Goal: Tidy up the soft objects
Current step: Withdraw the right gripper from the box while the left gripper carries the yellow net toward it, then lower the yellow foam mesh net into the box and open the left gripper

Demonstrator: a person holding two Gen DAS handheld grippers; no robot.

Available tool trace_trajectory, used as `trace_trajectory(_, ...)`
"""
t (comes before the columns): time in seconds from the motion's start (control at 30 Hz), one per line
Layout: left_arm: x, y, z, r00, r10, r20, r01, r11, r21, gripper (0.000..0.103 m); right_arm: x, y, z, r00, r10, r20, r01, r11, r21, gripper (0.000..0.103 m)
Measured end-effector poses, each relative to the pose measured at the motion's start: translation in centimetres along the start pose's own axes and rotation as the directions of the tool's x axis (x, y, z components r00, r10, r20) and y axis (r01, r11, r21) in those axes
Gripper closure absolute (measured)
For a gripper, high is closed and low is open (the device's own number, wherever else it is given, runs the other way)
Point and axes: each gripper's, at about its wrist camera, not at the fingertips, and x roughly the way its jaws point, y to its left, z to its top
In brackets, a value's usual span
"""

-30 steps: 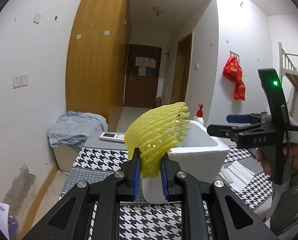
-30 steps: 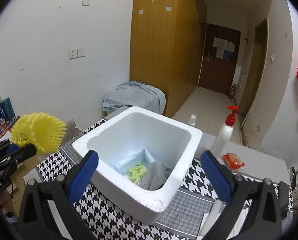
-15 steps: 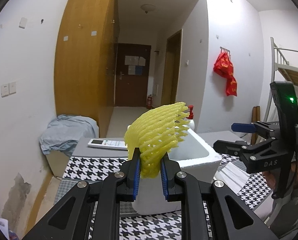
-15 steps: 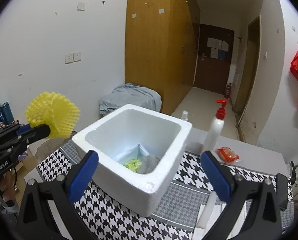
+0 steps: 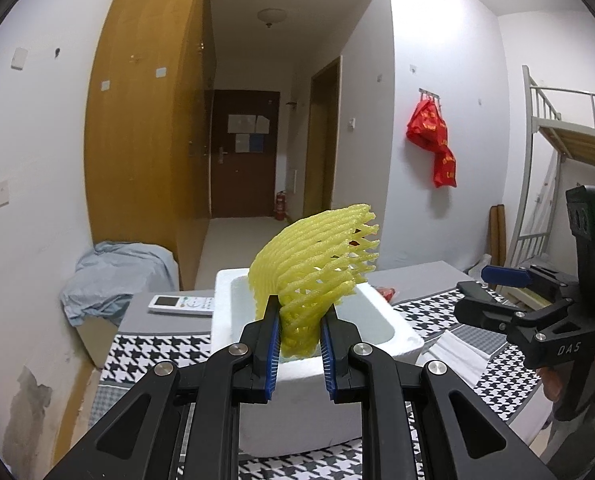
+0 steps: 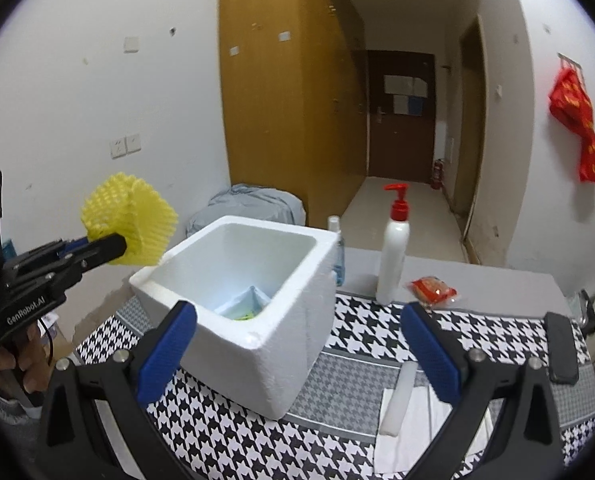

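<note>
The left gripper [image 5: 297, 344] is keeping its blue pads pressed on the lower end of the yellow foam net [image 5: 317, 264], which is fanning up and to the right above the jaws. In the left wrist view the net is now sitting at the centre of the frame over the near rim of the white foam box [image 5: 397, 336]; one second ago the box was appearing right of the net, so the gripper has been swinging across toward the box opening. In the right wrist view the net [image 6: 131, 220] is showing at middle left, just beside the box's left rim, closer to the box [image 6: 265, 344] than before, when it was sitting well apart at the left edge.

The right gripper [image 6: 297, 356] is holding its jaws wide apart with nothing between the blue pads; the box corner is lying behind the gap. Its view has been shifting: the box is now filling less of the frame, and the pump bottle [image 6: 393, 252] and the red packet [image 6: 433, 290] are appearing nearer the centre. Small items are lying at the box bottom, mostly hidden by the wall. The box is standing on a checked cloth [image 6: 361, 340].
</note>
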Motion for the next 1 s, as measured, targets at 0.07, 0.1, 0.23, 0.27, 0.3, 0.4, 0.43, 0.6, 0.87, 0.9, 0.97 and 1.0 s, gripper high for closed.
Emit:
trace_trajectory(0.07,0.2,-0.1,0.2,1.000,-0.002,0.003,0.002,1.000,0.004,0.084,-0.2,-0.1,-0.1,1.000,-0.018,0.009,0.018,1.000,-0.008,0.000)
trace_trajectory(0.1,0.3,-0.1,0.3,1.000,-0.003,0.003,0.003,1.000,0.006,0.084,-0.2,0.1,-0.2,1.000,-0.020,0.006,0.021,1.000,-0.016,0.000)
trace_trajectory(0.23,0.9,-0.4,0.4,1.000,-0.009,0.001,0.009,1.000,0.012,0.084,-0.4,0.3,-0.6,1.000,-0.018,0.003,0.018,0.999,-0.036,0.000)
trace_trajectory(0.27,1.1,-0.5,0.5,1.000,-0.010,0.002,0.010,1.000,0.013,0.084,-0.6,0.1,-0.7,1.000,-0.005,0.013,0.005,1.000,-0.027,0.000)
trace_trajectory(0.3,1.3,-0.6,0.6,1.000,-0.010,0.000,0.010,1.000,0.014,0.084,-0.9,-0.2,-0.8,0.999,0.005,0.033,-0.004,1.000,-0.014,0.000)
trace_trajectory(0.4,1.7,-0.8,0.5,1.000,-0.016,-0.006,0.016,1.000,0.021,0.084,-1.6,-1.0,-1.2,0.997,-0.008,0.083,0.008,1.000,0.008,0.000)
trace_trajectory(0.43,1.9,-0.9,0.5,1.000,-0.018,-0.007,0.018,1.000,0.023,0.084,-1.7,-0.9,-1.3,0.997,-0.011,0.076,0.011,1.000,0.005,0.000)
trace_trajectory(0.6,2.5,-0.9,0.8,0.999,-0.027,-0.018,0.027,0.999,0.024,0.084,-2.3,-1.5,-2.2,0.997,-0.048,0.057,0.047,0.999,0.016,0.000)
trace_trajectory(0.87,3.9,-1.2,1.1,0.999,-0.030,-0.034,0.030,0.999,0.026,0.084,-3.6,-3.3,-3.9,0.995,-0.066,0.071,0.062,0.997,0.052,0.000)
trace_trajectory(0.9,4.1,-1.3,1.1,0.999,-0.030,-0.036,0.031,0.999,0.024,0.084,-3.8,-3.6,-4.2,0.995,-0.075,0.068,0.071,0.996,0.055,0.000)
trace_trajectory(0.97,4.4,-1.3,1.1,0.999,-0.029,-0.041,0.030,0.999,0.025,0.084,-3.8,-4.1,-4.6,0.994,-0.087,0.060,0.083,0.994,0.065,0.000)
trace_trajectory(1.0,4.5,-1.3,1.1,0.999,-0.028,-0.042,0.029,0.999,0.025,0.084,-3.8,-4.3,-4.8,0.994,-0.090,0.055,0.086,0.994,0.069,0.000)
